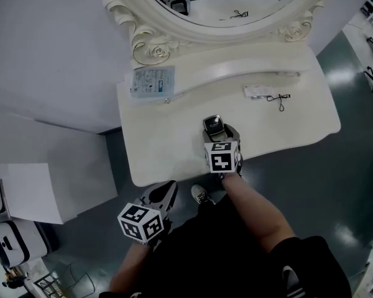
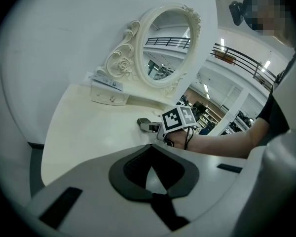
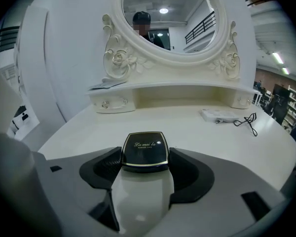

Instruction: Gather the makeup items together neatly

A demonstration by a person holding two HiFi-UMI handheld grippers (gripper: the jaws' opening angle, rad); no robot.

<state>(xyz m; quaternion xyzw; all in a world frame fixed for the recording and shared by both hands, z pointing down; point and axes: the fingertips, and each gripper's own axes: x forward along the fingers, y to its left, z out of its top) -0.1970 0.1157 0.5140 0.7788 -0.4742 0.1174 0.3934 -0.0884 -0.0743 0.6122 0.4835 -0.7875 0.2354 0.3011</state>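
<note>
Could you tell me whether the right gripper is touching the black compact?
Touching: the right gripper view shows the right gripper pressed against both sides of the black compact.

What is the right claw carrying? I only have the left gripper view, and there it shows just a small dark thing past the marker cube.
Observer: The right claw is shut on a black compact with a gold rim, gripped by its two sides.
Operator: Are other makeup items out on the table? I see none.
Observer: Yes. A flat white packet and a black eyelash curler lie next to each other on the right of the vanity top, below the mirror shelf.
Operator: How close is the compact to them?
Observer: Apart from them. In the head view it sits to their left and nearer the front edge.
</note>
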